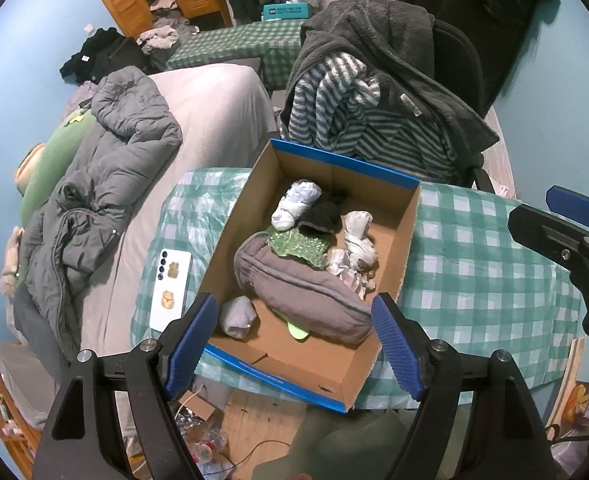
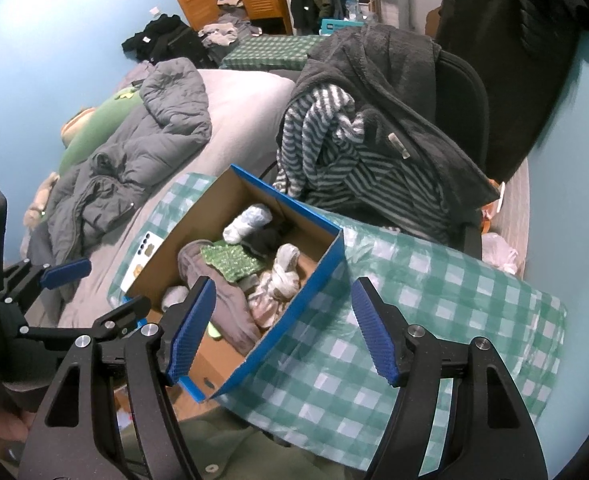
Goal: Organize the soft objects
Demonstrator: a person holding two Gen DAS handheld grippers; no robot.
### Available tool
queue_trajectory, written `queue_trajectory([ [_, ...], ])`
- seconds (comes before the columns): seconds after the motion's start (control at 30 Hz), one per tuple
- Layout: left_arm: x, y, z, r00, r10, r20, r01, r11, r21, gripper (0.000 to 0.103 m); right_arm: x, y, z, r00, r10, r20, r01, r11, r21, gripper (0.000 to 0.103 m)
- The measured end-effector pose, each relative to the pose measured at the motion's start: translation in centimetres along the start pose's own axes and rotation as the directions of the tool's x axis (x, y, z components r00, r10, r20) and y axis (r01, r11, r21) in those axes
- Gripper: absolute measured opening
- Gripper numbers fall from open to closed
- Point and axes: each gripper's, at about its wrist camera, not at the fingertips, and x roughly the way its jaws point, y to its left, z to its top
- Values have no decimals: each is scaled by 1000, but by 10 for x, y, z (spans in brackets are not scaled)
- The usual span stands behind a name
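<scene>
A blue-edged cardboard box (image 1: pixel 408 216) (image 2: pixel 306 296) stands on the green checked table (image 1: pixel 474 272) (image 2: pixel 414 320). It holds several soft things: a grey padded pouch (image 1: pixel 302 292) (image 2: pixel 230 304), a green sequin piece (image 1: pixel 300 246), a black sock (image 1: pixel 320 216), a pale rolled sock (image 1: pixel 296 204), white knotted cloth (image 1: pixel 356 248) (image 2: pixel 282 276) and a small grey roll (image 1: pixel 238 316). My left gripper (image 1: pixel 294 348) (image 2: pixel 94 288) is open and empty above the box's near end. My right gripper (image 2: pixel 284 328) (image 1: pixel 574 208) is open and empty over the box's right wall.
A white phone (image 1: pixel 170 284) lies on the table left of the box. A chair (image 1: pixel 458 64) draped with a dark fleece and striped clothes stands behind the table. A bed (image 1: pixel 214 112) with a grey quilt is to the left. Clutter lies on the floor below.
</scene>
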Motion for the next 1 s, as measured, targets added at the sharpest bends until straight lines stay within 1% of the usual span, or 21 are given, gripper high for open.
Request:
queue_trajectory([
  [0.37, -5, -7, 0, 1000, 4, 14, -5, 1000, 13, 81, -7, -4, -3, 1000, -3, 4, 3, 1000, 2, 70],
  [0.63, -7, -11, 2, 1000, -7, 11, 7, 1000, 17, 81, -11, -8, -4, 1000, -2, 3, 2, 1000, 4, 70],
  [1.0, -7, -11, 2, 1000, -3, 9, 2, 1000, 12, 81, -10, -8, -4, 1000, -1, 4, 1, 1000, 4, 70],
])
